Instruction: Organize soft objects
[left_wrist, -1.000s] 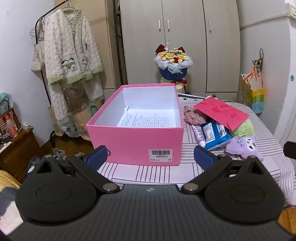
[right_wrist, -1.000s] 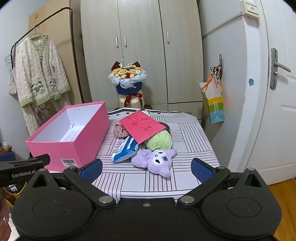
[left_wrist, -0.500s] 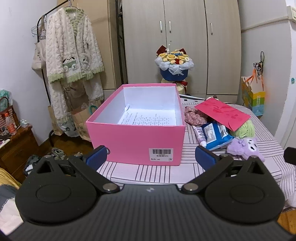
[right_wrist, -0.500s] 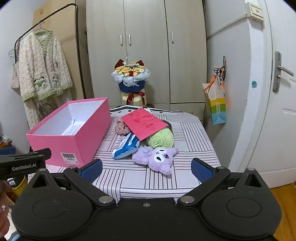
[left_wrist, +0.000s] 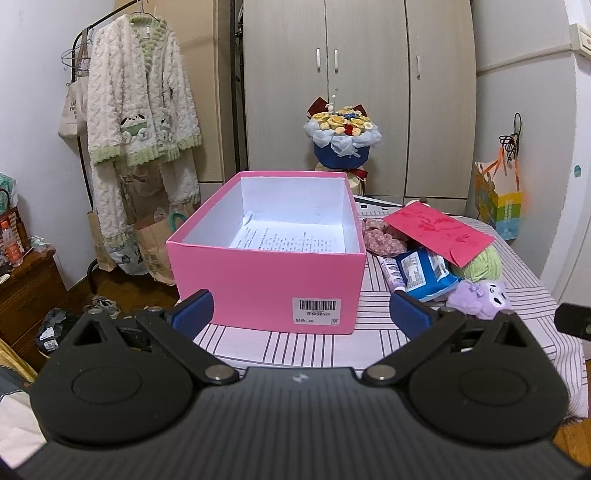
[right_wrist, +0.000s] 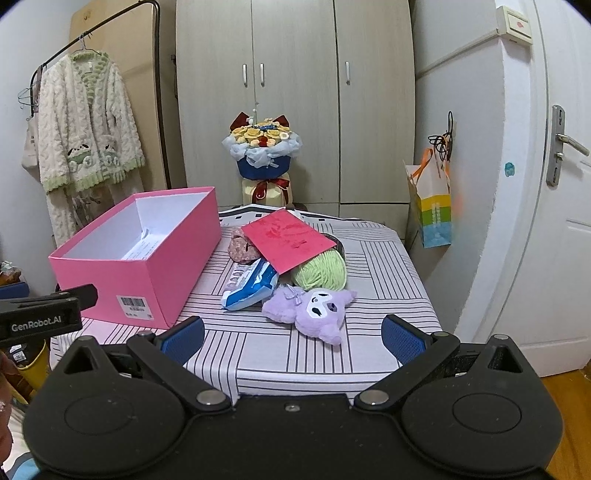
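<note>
my left gripper hangs spread wide before the pink box, gripping nothing. right of the box, a floral pouch, green yarn and purple plush huddle together. my right gripper spread too, short of the plush.

From my left gripper I see its blue-padded jaws spread wide and holding nothing, framing the near wall of the pink box at frame center. The box sits open on the striped tablecloth with a printed sheet inside. At right lie a red envelope, green yarn, a blue packet and a purple plush, bunched together.
</note>
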